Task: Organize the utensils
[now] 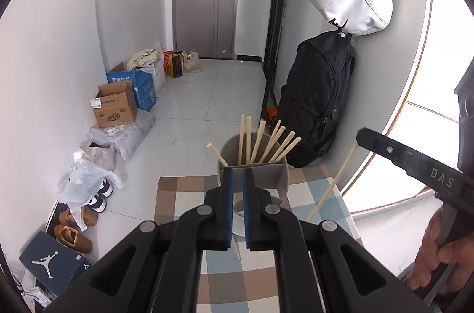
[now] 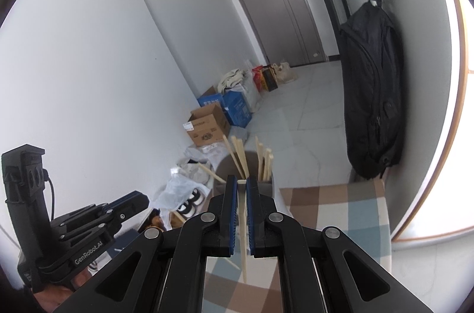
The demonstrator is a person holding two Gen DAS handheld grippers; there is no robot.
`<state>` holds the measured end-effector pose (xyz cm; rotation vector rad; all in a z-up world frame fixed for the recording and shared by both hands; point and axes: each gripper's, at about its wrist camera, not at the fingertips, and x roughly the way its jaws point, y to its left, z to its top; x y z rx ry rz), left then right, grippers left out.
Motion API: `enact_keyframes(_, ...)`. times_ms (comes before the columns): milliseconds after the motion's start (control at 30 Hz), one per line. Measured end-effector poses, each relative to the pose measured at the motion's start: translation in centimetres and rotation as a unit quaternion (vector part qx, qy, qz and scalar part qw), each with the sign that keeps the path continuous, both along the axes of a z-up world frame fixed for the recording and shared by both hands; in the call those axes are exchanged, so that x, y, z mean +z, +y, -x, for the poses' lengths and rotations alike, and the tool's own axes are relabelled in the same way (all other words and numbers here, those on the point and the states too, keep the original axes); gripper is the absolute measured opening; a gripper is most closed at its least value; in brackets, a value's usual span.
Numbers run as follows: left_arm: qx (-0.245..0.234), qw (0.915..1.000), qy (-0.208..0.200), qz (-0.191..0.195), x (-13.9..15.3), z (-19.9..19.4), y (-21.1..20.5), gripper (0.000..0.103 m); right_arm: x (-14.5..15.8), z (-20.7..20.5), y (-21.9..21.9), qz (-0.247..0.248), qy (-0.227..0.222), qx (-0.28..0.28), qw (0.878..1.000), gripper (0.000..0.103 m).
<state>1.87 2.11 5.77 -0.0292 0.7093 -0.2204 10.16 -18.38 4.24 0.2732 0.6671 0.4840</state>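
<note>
Now, nearest first: left tool (image 1: 237, 212), black with blue pads, is clamped on one pale wooden chopstick (image 1: 236, 249) whose lower end pokes out beneath the pads. Right tool (image 2: 242, 212), same build, is likewise clamped on a second pale wooden chopstick (image 2: 243, 253), which runs up between the pads and hangs below them over the checked cloth. Each gripper held by a hand (image 1: 438, 253).

Judgement on the step: both sticks look to be on their way to the holder. To do it well, bring each stick more upright before lowering, aim its lower tip into a compartment that already holds sticks, and let go only once the tip is inside the rim. One at a time seems wise; two tools over one small mouth could knock each other or the sticks already leaning there.

Just beyond: grey cylindrical utensil holder (image 1: 280, 179) with inner dividers, standing at the far edge of the surface (image 1: 308, 194) covered in a brown, blue and white check. Roughly eight chopsticks stand in it, fanned out; one (image 1: 217, 155) leans far left over the rim. Sticks are slim, square-ended, light; likely to slip or pivot in a pinch.
</note>
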Motion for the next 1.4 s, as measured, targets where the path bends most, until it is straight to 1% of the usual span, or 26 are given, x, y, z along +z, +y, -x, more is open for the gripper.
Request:
enact_keyframes(67, -0.005, 0.9999, 0.005, 0.015, 0.1, -0.3, 0.4, 0.002, 0.8, -0.4, 0.3, 0.004, -0.007, 0.003, 1.000, 0.005)
enact_keyframes(133, -0.025, 0.9988, 0.012, 0.040, 0.1, -0.5, 1.1, 0.002, 1.1, -0.6, 0.5, 0.005, -0.010, 0.006, 1.000, 0.005)
enact_keyframes(200, -0.029, 0.9972, 0.009, 0.068, 0.2, -0.3, 2.5, 0.002, 1.0, -0.7, 0.5, 0.002, -0.007, 0.008, 1.000, 0.005)
enact_keyframes(267, -0.025, 0.9973, 0.014, 0.068, 0.0, 0.1, 3.5, 0.002, 0.6, -0.6, 0.4, 0.002, -0.006, 0.011, 1.000, 0.005)
enact_keyframes(367, -0.005, 0.9983, 0.028, 0.051, -1.7, 0.4, 5.1, 0.002, -0.3, -0.4, 0.2, 0.000, 0.005, 0.017, 1.000, 0.005)
enact_keyframes(400, 0.008, 0.9981, 0.040, 0.046, -2.7, 0.1, 5.7, 0.006, -0.8, -0.3, 0.1, 0.002, 0.009, 0.017, 1.000, 0.005)
enact_keyframes(433, 0.018, 0.9974, 0.055, 0.043, -3.6, -0.3, 6.2, 0.016, -1.3, -0.3, 0.0, 0.004, 0.015, 0.018, 1.000, 0.005)
enact_keyframes(467, 0.038, 0.9957, 0.075, 0.039, -5.0, -0.9, 6.9, 0.022, -1.5, -0.2, -0.2, 0.004, 0.018, 0.017, 1.000, 0.005)
enact_keyframes(533, 0.065, 0.9909, 0.109, 0.047, -7.5, -2.2, 7.7, 0.044, -2.2, -0.1, -0.6, 0.000, 0.024, 0.014, 1.000, 0.005)
enact_keyframes(567, 0.070, 0.9876, 0.129, 0.054, -9.0, -3.3, 8.0, 0.047, -2.4, -0.1, -0.8, -0.001, 0.027, 0.015, 1.000, 0.005)
enact_keyframes(667, 0.079, 0.9762, 0.185, 0.081, -12.9, -7.0, 7.9, 0.048, -3.0, 0.2, -1.4, 0.003, 0.031, 0.013, 0.999, 0.005)
enact_keyframes(700, 0.083, 0.9726, 0.200, 0.084, -14.0, -8.4, 7.9, 0.048, -3.2, 0.3, -1.6, 0.003, 0.034, 0.011, 0.999, 0.005)
enact_keyframes(733, 0.092, 0.9694, 0.212, 0.083, -15.1, -9.7, 7.8, 0.048, -3.4, 0.4, -1.9, 0.003, 0.037, 0.009, 0.999, 0.005)
enact_keyframes(767, 0.096, 0.9657, 0.222, 0.094, -16.2, -11.1, 7.9, 0.048, -3.6, 0.4, -2.0, 0.003, 0.041, 0.008, 0.999, 0.005)
enact_keyframes(800, 0.100, 0.9592, 0.241, 0.109, -17.6, -12.6, 7.9, 0.048, -3.9, 0.5, -2.2, 0.002, 0.046, 0.007, 0.999, 0.005)
enact_keyframes(867, 0.117, 0.9501, 0.260, 0.126, -19.5, -14.3, 8.4, 0.048, -4.4, 0.6, -2.6, -0.006, 0.056, 0.001, 0.998, 0.005)
enact_keyframes(933, 0.128, 0.9458, 0.270, 0.129, -20.7, -16.0, 8.1, 0.048, -5.0, 0.8, -3.0, -0.012, 0.065, -0.002, 0.998, 0.005)
enact_keyframes(1033, 0.117, 0.9459, 0.276, 0.124, -21.3, -17.8, 7.1, 0.048, -5.5, 1.2, -3.3, -0.020, 0.074, -0.006, 0.997, 0.005)
enact_keyframes(1100, 0.117, 0.9441, 0.285, 0.117, -21.9, -18.4, 7.0, 0.048, -5.9, 1.5, -3.8, -0.026, 0.082, -0.011, 0.996, 0.005)
enact_keyframes(1200, 0.114, 0.9408, 0.297, 0.116, -23.0, -18.9, 6.8, 0.048, -6.2, 1.6, -4.3, -0.037, 0.092, -0.017, 0.995, 0.005)
enact_keyframes(1233, 0.116, 0.9419, 0.295, 0.111, -23.1, -18.7, 6.8, 0.048, -6.3, 1.6, -4.4, -0.039, 0.094, -0.018, 0.995, 0.005)
enact_keyframes(1267, 0.117, 0.9454, 0.284, 0.109, -22.6, -18.4, 6.9, 0.048, -6.3, 1.7, -4.5, -0.039, 0.095, -0.019, 0.995, 0.005)
enact_keyframes(1300, 0.116, 0.9449, 0.287, 0.105, -22.7, -18.6, 6.8, 0.048, -6.4, 1.8, -4.6, -0.039, 0.095, -0.019, 0.995, 0.005)
enact_keyframes(1333, 0.117, 0.9476, 0.280, 0.101, -22.5, -18.5, 6.8, 0.049, -6.4, 1.8, -4.6, -0.039, 0.095, -0.019, 0.995, 0.005)
enact_keyframes(1367, 0.118, 0.9473, 0.281, 0.098, -22.5, -18.6, 6.6, 0.049, -6.4, 1.9, -4.6, -0.039, 0.095, -0.018, 0.995, 0.005)
enact_keyframes(1400, 0.118, 0.9493, 0.277, 0.092, -22.3, -18.5, 6.6, 0.049, -6.4, 1.9, -4.6, -0.040, 0.095, -0.018, 0.995, 0.005)
